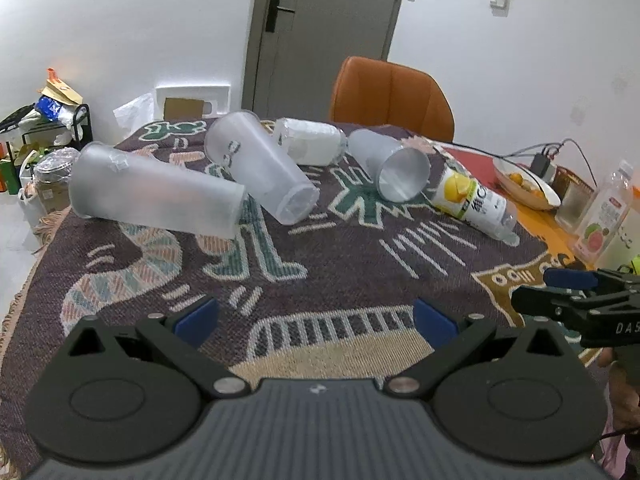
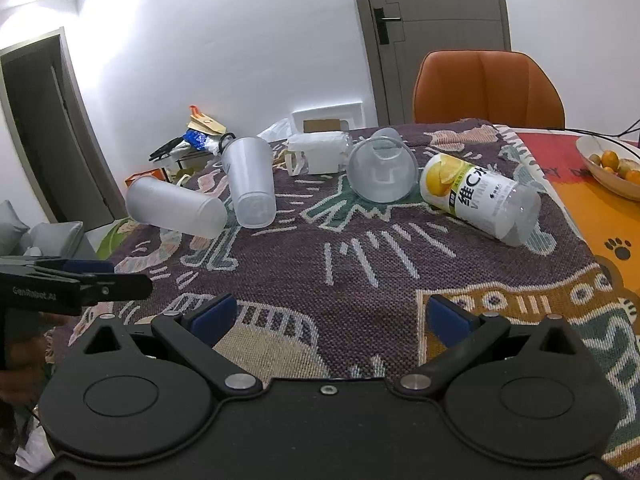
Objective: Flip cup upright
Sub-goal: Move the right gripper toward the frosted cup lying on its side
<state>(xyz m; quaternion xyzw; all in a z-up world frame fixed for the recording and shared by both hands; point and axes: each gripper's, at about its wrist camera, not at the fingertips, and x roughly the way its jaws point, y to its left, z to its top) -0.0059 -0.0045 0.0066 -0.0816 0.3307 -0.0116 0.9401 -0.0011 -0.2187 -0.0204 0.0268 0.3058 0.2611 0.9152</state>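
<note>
Well, both tools were held low over the purple patterned woven cloth, and neither held anything. My left gripper stood wide apart, and my right gripper likewise. Ahead, well apart from both, three frosted translucent plastic cups lay on their sides: a long cup on the left, a middle cup just beside it, and a shorter cup with its mouth toward me. Near that one lay a lemon-labelled clear plastic bottle, also on its side.

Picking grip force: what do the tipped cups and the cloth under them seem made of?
Cups: probably thin frosted plastic, translucent and matte, the pattern showing faintly through. Cloth: woven textile, with visible coarse weave and a fringed edge.
</note>
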